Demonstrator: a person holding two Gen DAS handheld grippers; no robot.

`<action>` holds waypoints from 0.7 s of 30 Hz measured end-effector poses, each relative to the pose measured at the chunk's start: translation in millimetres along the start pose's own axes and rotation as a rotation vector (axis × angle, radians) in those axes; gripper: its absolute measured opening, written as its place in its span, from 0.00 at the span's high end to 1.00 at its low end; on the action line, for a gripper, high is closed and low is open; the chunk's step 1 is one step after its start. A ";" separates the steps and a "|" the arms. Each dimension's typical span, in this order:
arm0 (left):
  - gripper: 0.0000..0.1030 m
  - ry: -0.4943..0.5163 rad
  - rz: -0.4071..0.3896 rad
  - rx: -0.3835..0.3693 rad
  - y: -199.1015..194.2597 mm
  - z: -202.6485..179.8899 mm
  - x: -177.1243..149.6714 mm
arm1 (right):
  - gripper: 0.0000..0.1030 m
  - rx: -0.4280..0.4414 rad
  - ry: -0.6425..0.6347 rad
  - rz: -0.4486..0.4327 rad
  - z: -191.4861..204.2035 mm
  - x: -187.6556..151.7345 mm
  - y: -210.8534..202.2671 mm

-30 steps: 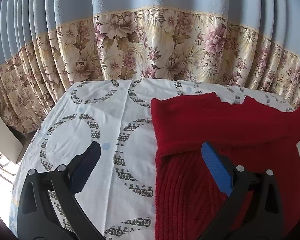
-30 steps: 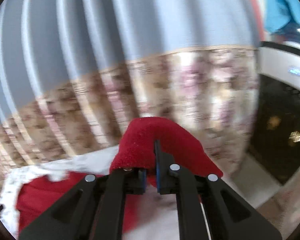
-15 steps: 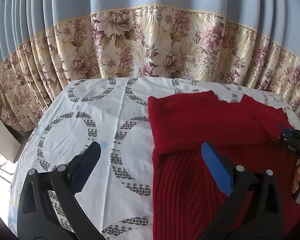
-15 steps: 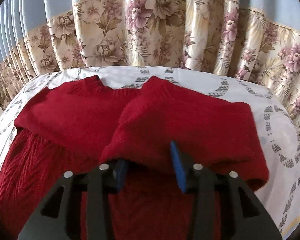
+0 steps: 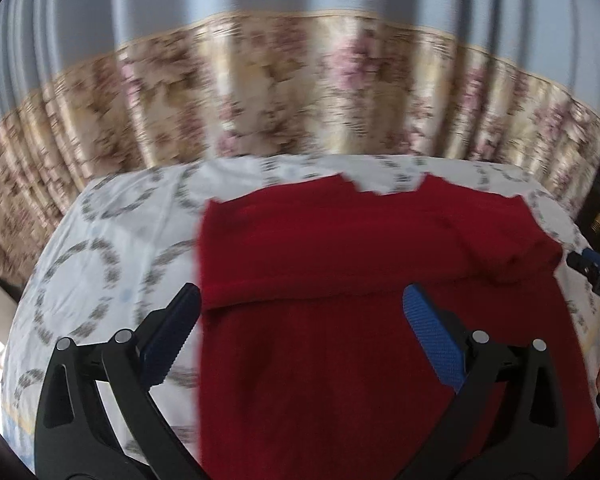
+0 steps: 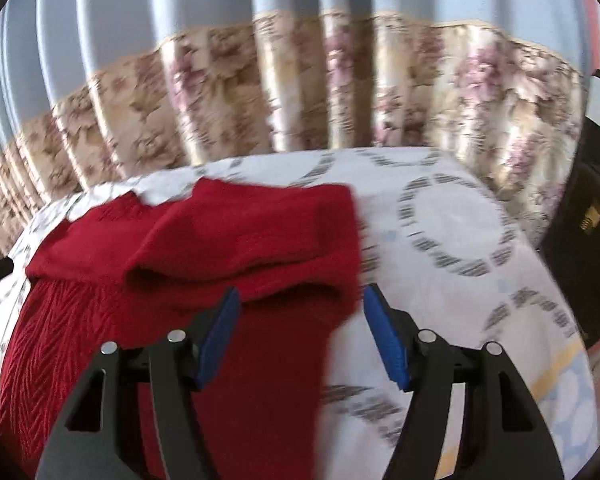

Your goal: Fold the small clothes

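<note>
Two grippers over a red knit sweater (image 5: pixel 340 340) lying on a white ring-patterned sheet (image 5: pixel 112 248), floral curtain (image 5: pixel 260 92) behind. Both sleeves folded across its far part. Left gripper (image 5: pixel 300 320) spread wide above sweater's left edge, holding nothing. Right gripper (image 6: pixel 300 320), jaws opening, astride the folded sleeve's (image 6: pixel 260 240) near right corner, pads clear of it. Both views blurred.

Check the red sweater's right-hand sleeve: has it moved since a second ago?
Yes. The sleeve was held up in front of the curtain; now it lies folded across the sweater's body on the tablecloth, free of the opening jaws of the right gripper.
</note>
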State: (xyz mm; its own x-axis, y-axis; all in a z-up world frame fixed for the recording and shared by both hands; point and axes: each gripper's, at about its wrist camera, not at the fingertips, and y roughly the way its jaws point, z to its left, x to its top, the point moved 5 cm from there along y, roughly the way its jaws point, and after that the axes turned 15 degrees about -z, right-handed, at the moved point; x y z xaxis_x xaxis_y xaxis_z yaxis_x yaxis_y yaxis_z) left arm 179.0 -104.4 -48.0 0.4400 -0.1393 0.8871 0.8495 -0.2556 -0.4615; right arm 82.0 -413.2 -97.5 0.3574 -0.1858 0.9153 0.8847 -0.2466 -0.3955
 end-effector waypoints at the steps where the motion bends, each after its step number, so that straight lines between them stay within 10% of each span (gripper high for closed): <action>1: 0.03 0.007 0.002 -0.022 3.0 -17.0 2.4 | 0.37 -0.011 -0.003 -0.010 -6.5 3.9 -0.9; 12: 0.03 -0.060 0.027 -0.037 42.0 -153.2 22.2 | 0.37 -0.081 -0.053 -0.046 -76.8 44.5 19.4; 21: 0.03 0.167 0.061 0.014 101.4 -263.9 9.1 | 0.36 -0.121 -0.008 -0.049 -126.0 46.7 24.1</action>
State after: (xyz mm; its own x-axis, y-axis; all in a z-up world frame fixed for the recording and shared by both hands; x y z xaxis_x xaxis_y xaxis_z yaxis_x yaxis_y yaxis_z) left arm 192.4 -384.1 -88.3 0.4377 -0.3115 0.8434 0.8270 -0.2286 -0.5136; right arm 82.4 -547.7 -73.9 0.3178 -0.1634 0.9340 0.8585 -0.3684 -0.3566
